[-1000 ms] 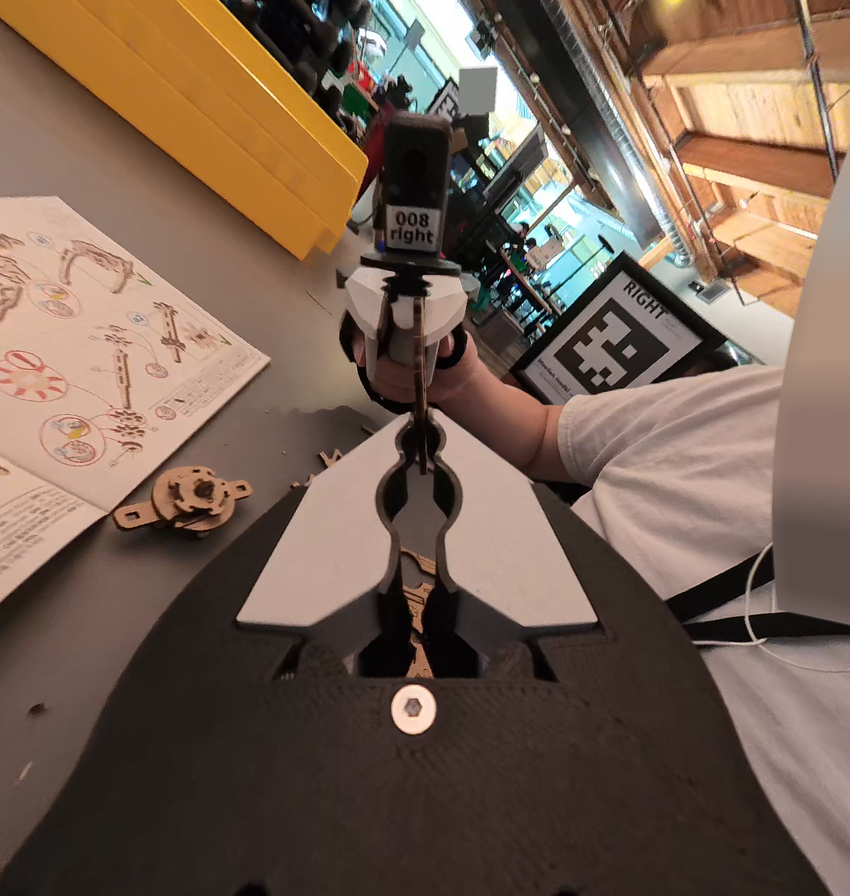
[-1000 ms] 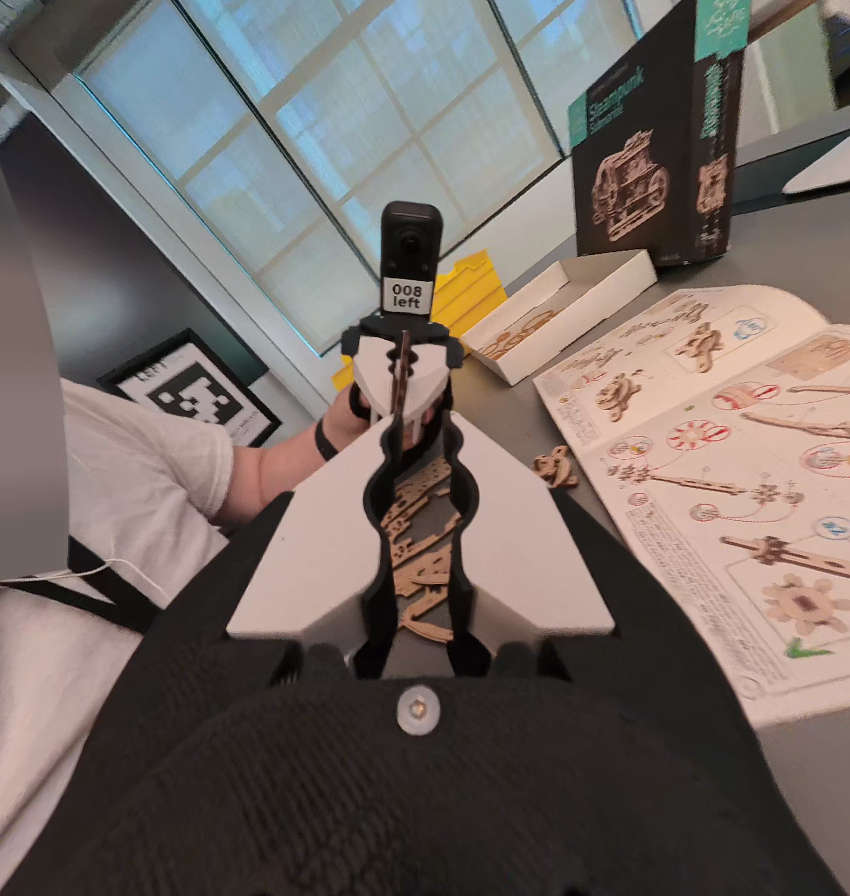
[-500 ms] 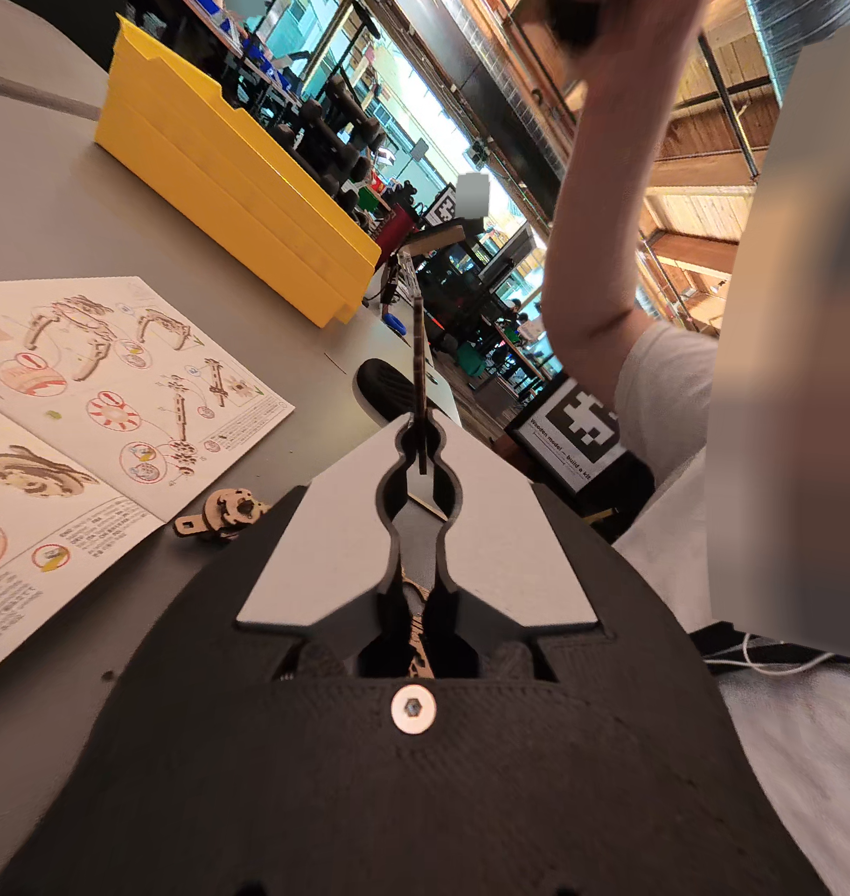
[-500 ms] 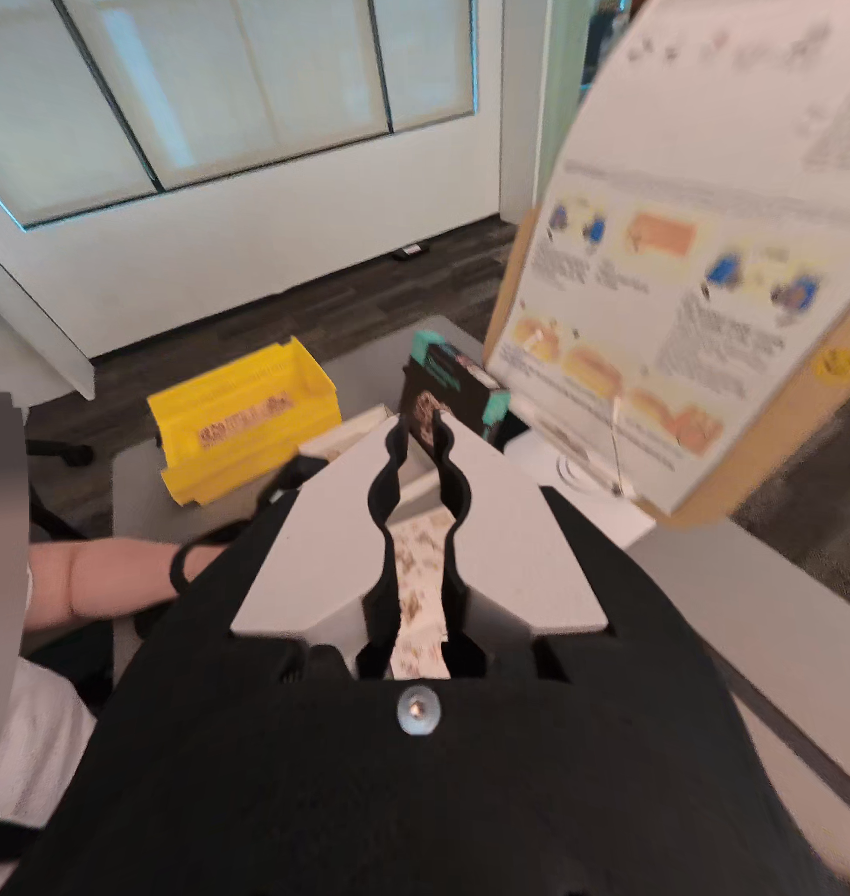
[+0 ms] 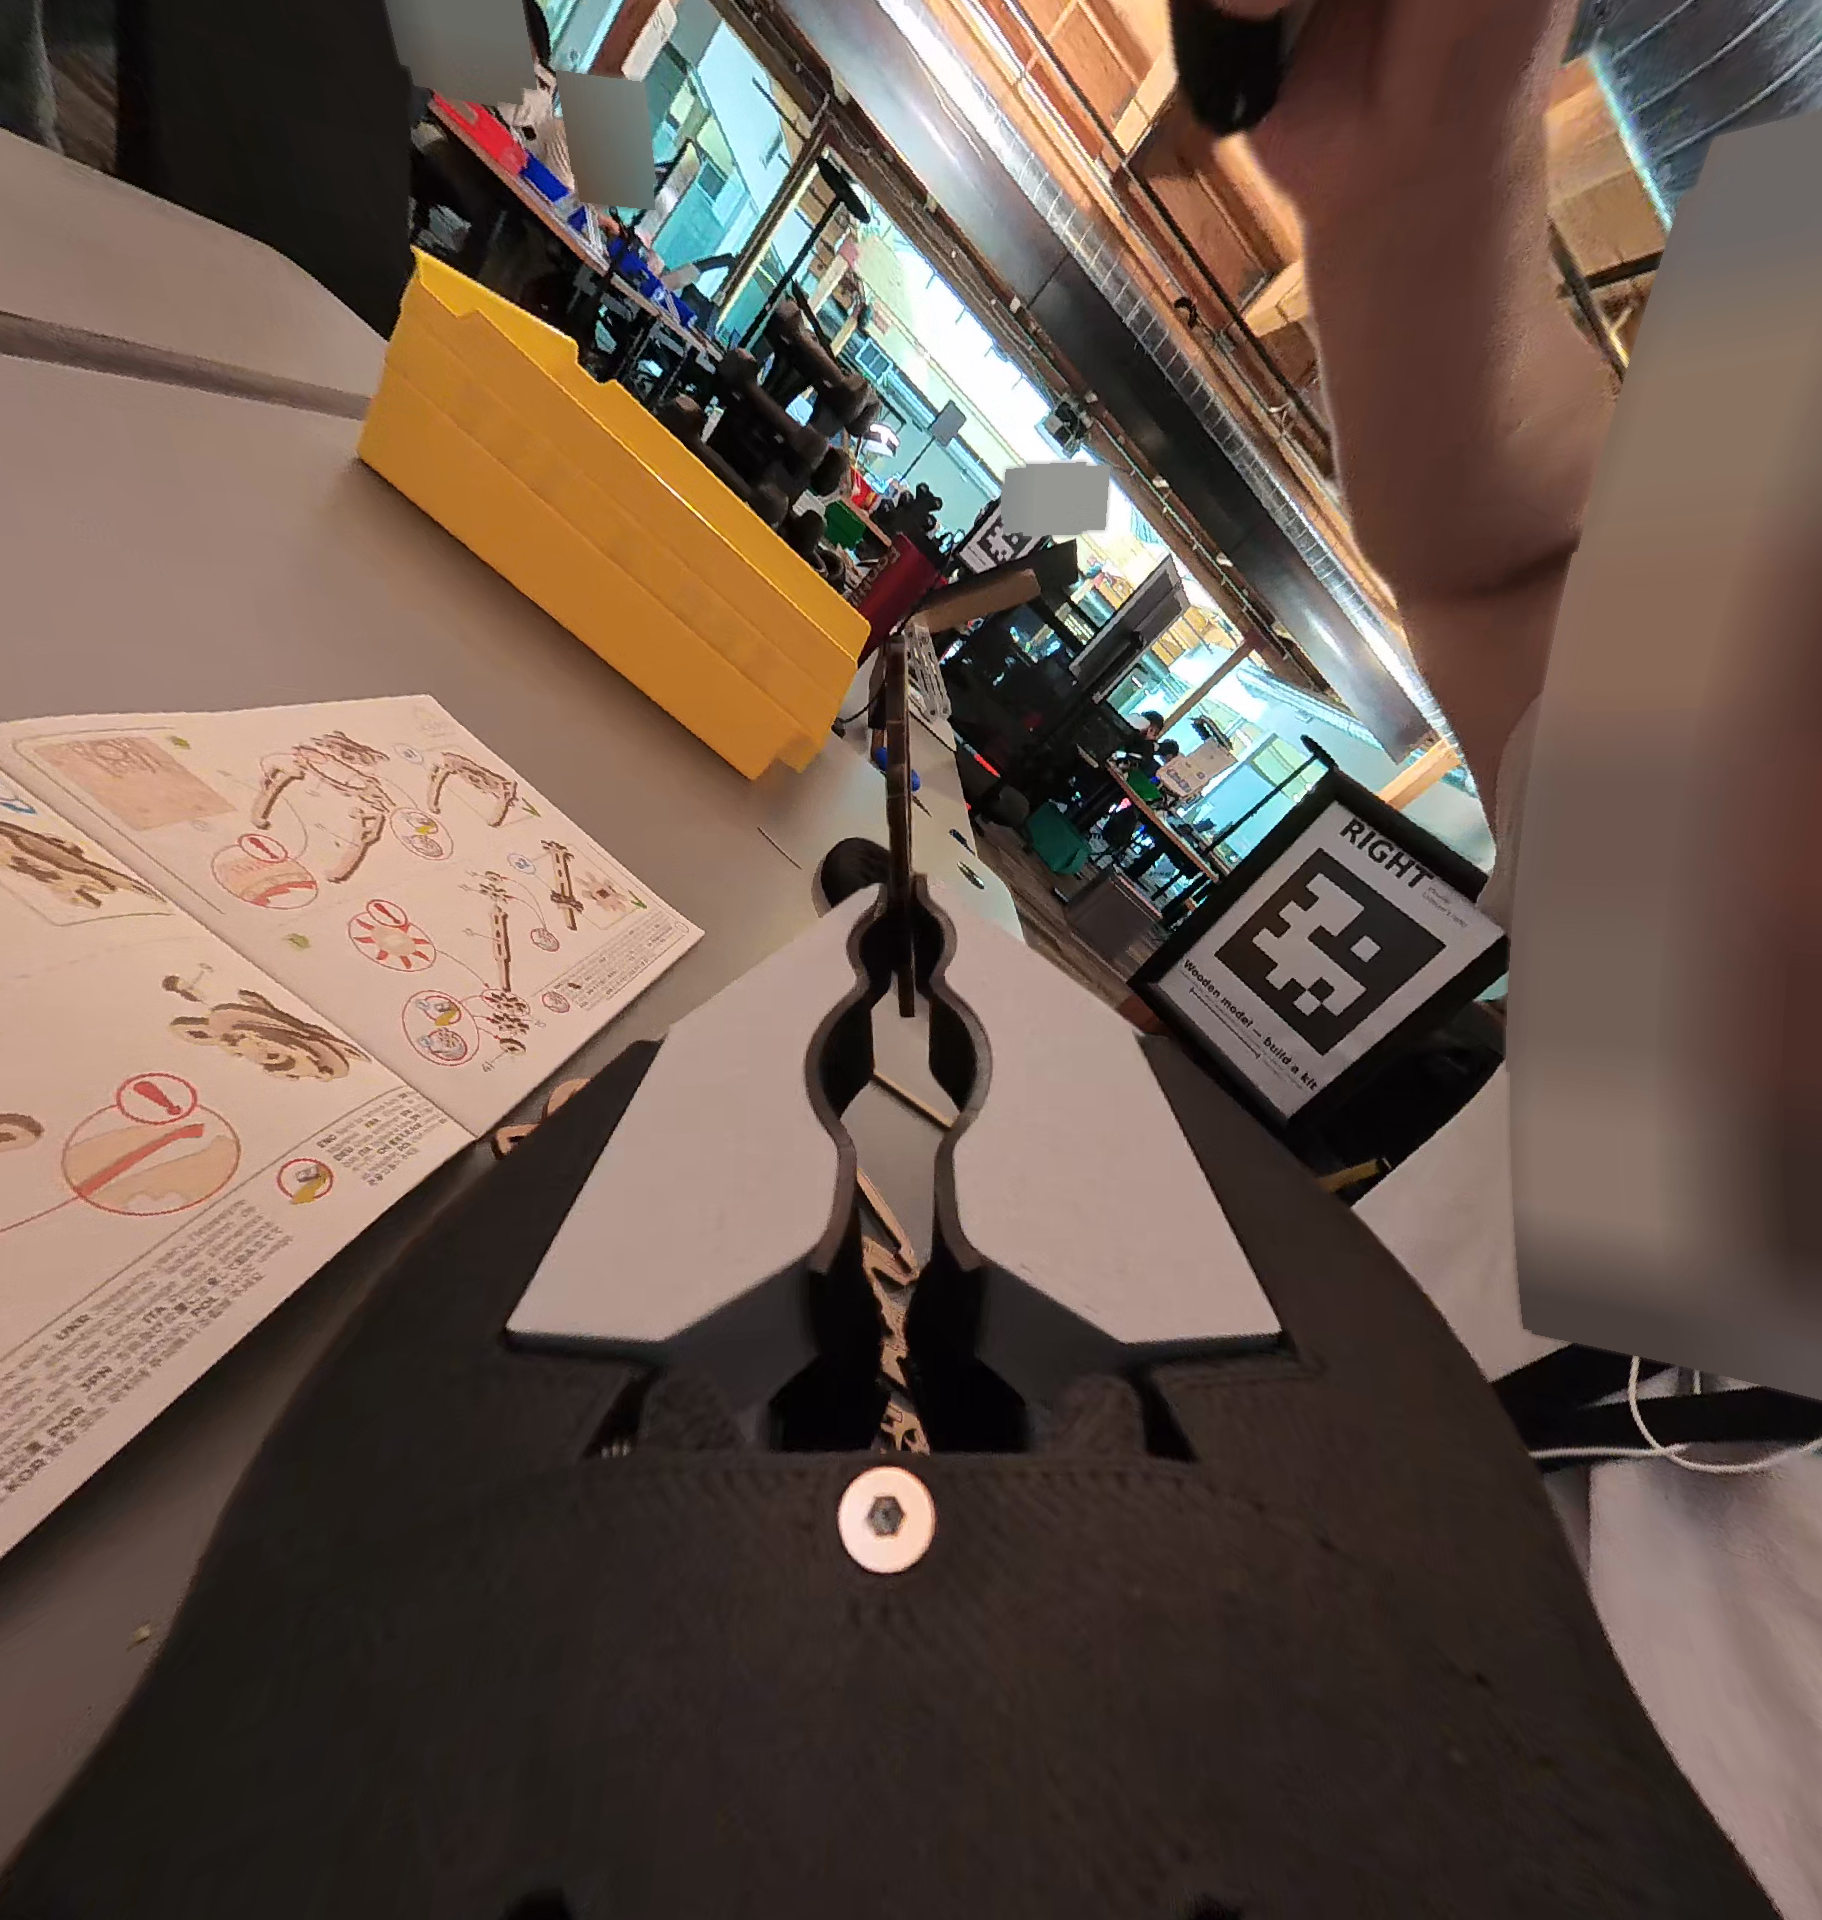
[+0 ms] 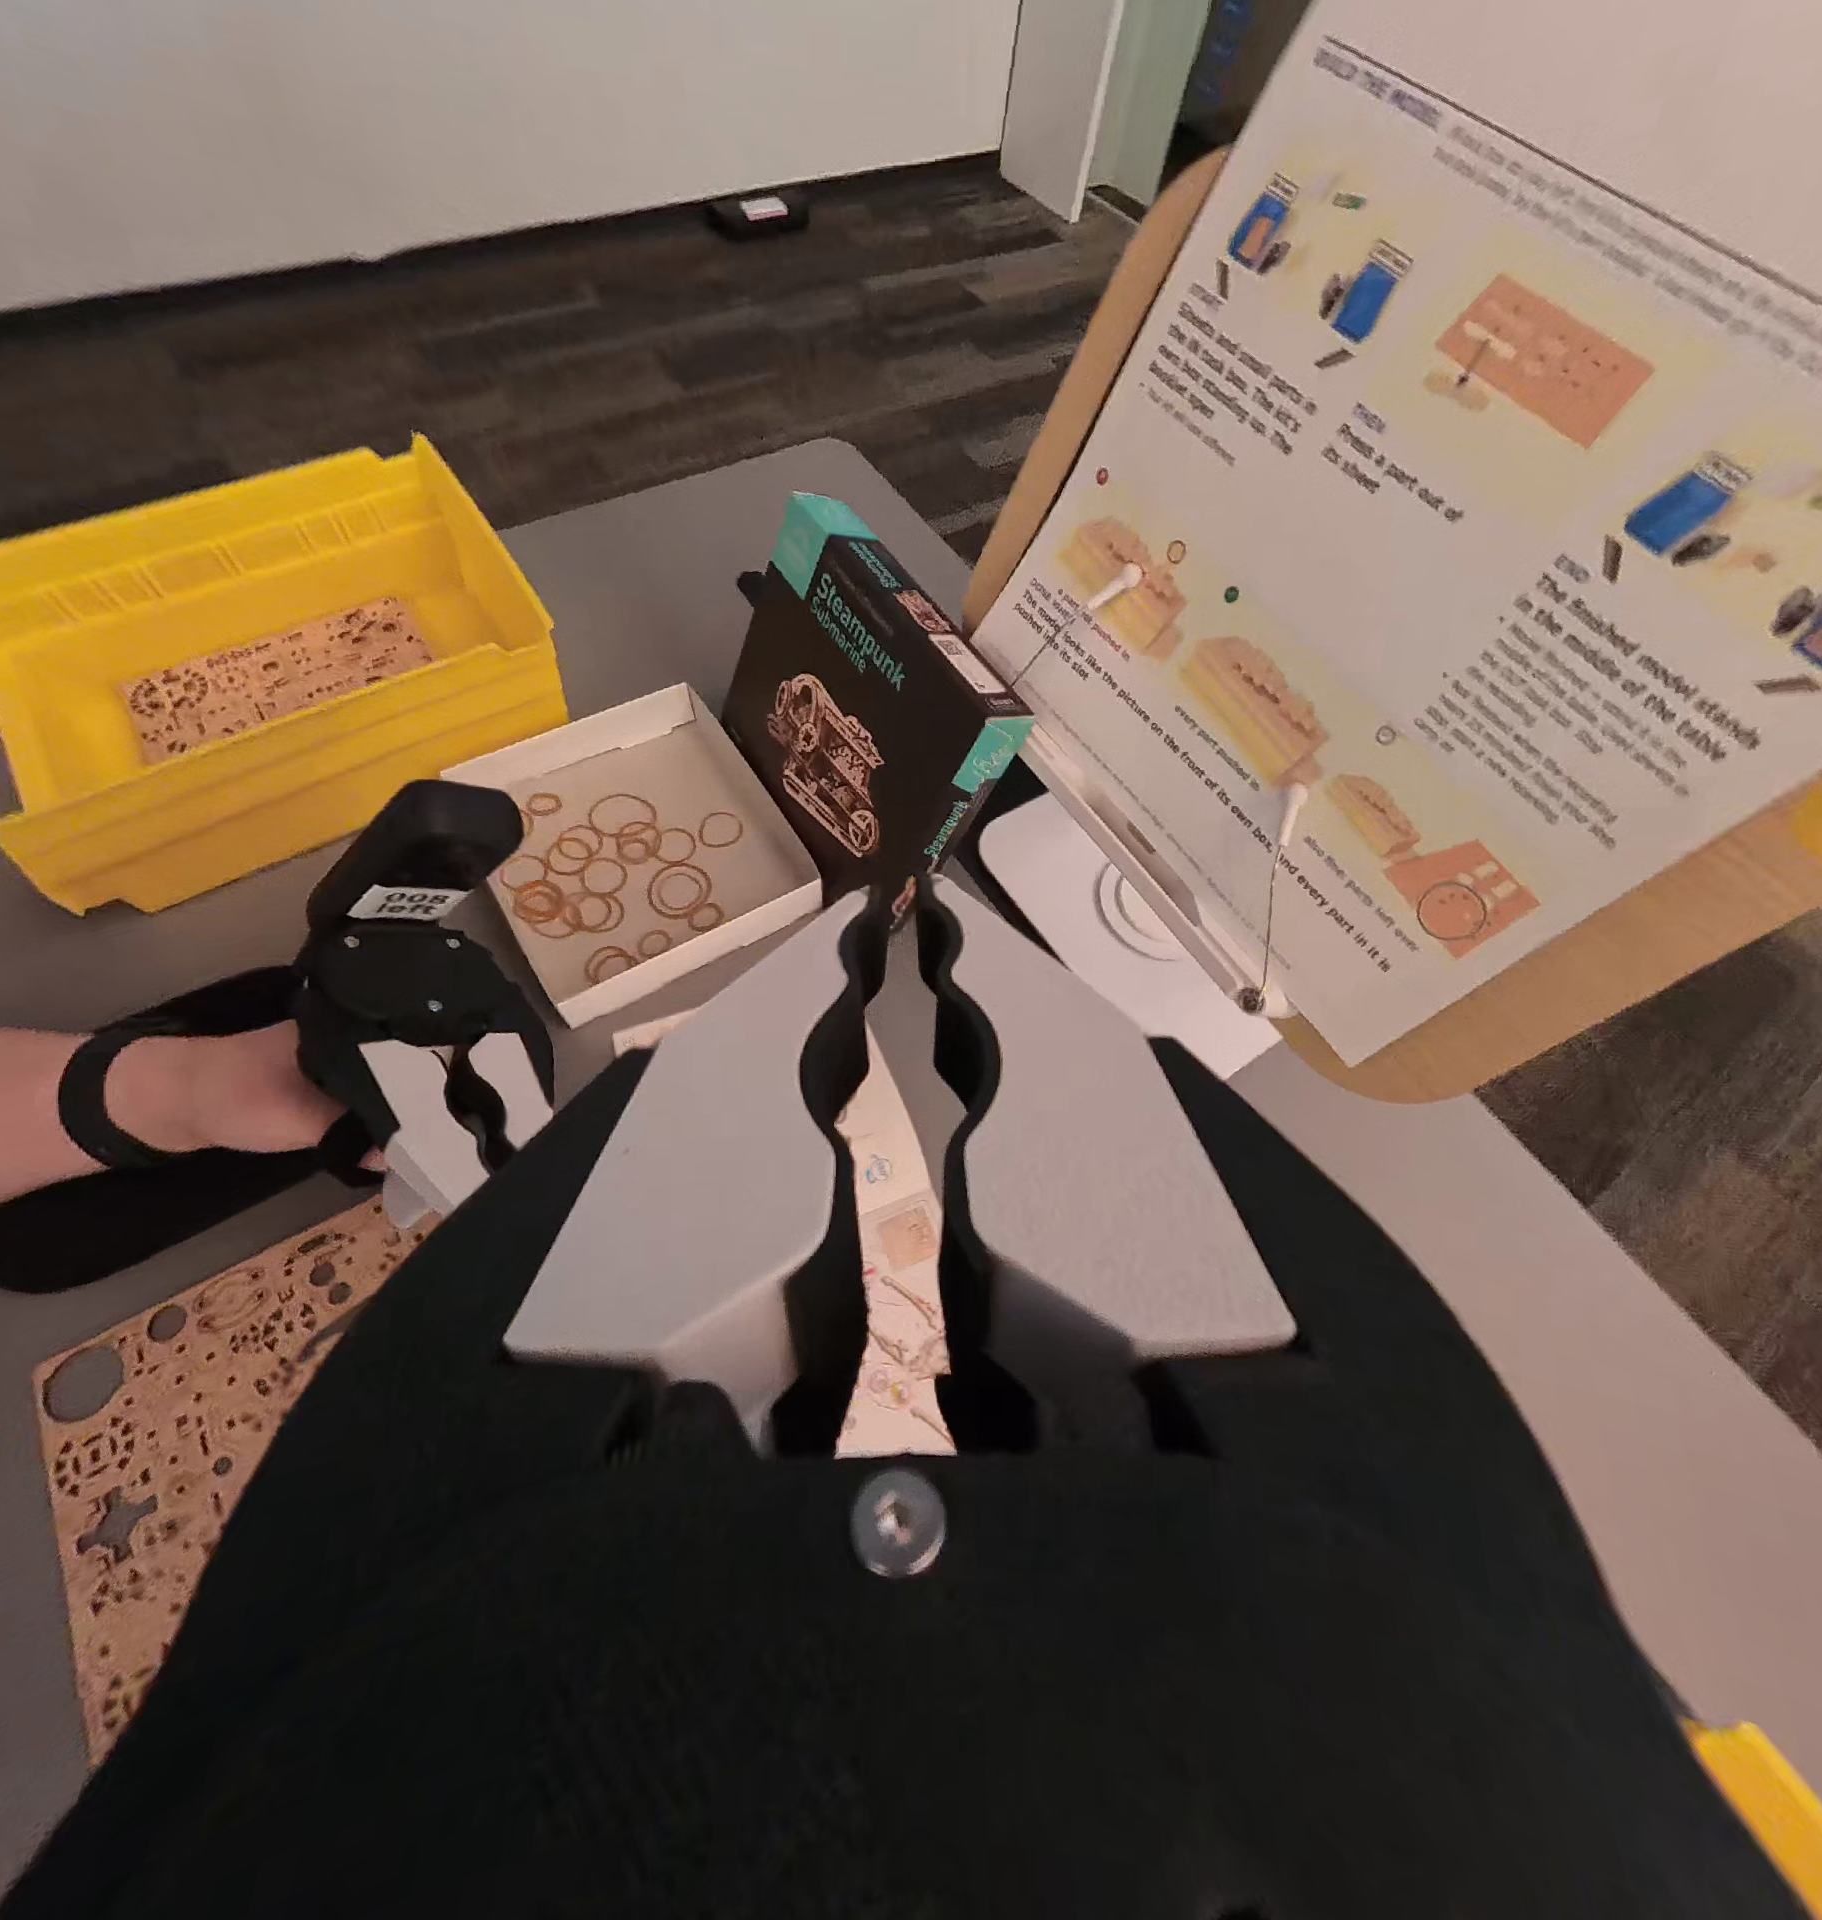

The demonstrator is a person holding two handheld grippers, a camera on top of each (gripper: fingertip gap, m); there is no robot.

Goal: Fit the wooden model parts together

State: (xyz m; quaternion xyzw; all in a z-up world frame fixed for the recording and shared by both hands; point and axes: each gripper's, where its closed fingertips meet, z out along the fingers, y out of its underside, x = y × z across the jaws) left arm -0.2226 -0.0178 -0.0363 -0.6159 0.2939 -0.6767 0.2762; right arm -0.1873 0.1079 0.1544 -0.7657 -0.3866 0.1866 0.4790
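My left gripper (image 5: 899, 920) is shut on a thin wooden sheet (image 5: 894, 790), which I see edge-on standing up from the fingertips. It is low over the grey table (image 5: 159, 499). My right gripper (image 6: 894, 914) is held high above the table and looks down. Its jaws are almost together with nothing between them. From there I see the left gripper (image 6: 460, 1117) at the lower left. A fretted wooden sheet (image 6: 190, 1434) lies flat just below it. The person's right arm (image 5: 1426, 312) is raised at the top right of the left wrist view.
An open instruction booklet (image 5: 263, 935) lies left of the left gripper. A yellow bin (image 6: 263, 665) holds another wooden sheet. Beside it are a white tray (image 6: 782, 878) of rubber bands, an upright dark kit box (image 6: 865, 717) and a leaning instruction board (image 6: 1458, 520). A framed marker sign (image 5: 1322, 966) stands right. One gripper's finger ends stand about 25 cm off the other's.
My right gripper left the wooden sheet both grippers met at and rose high above the table. The left gripper still holds the sheet and has swung slightly.
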